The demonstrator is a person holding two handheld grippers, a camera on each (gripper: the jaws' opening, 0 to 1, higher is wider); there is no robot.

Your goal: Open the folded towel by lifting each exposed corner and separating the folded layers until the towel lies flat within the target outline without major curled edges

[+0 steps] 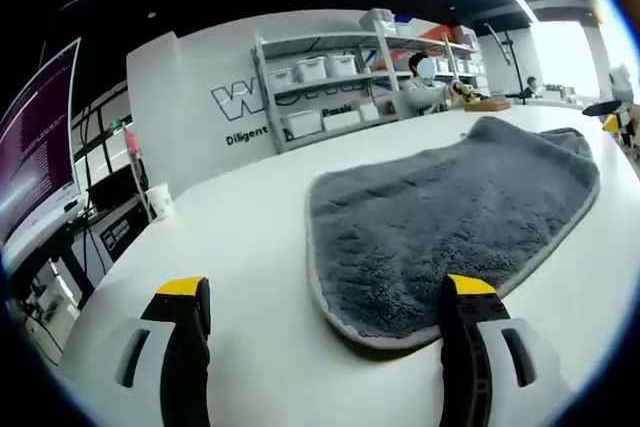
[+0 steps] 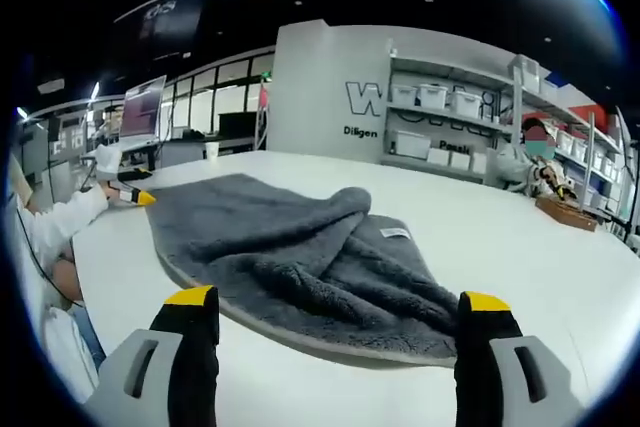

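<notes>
Yellow-tipped jaws of the left gripper (image 1: 327,297) stand spread wide with nothing between them, hovering just short of the grey towel (image 1: 455,217), whose rounded near edge lies between the jaw tips. Right gripper (image 2: 338,309) likewise spread and empty, its jaws framing the towel (image 2: 300,247) from another side. Towel sits on the white table (image 1: 240,247), partly unfolded: in the right gripper view a thick layer is still flopped over itself in a bunched ridge, a small label (image 2: 396,233) exposed on the lower layer. No target outline can be made out. Plush microfibre, light, very soft and limp, so it will sag and drag rather than hold shape; not slippery, not fragile. Best hold looks like the pale bound edge at a corner of the folded-over layer, pinching one layer only.
</notes>
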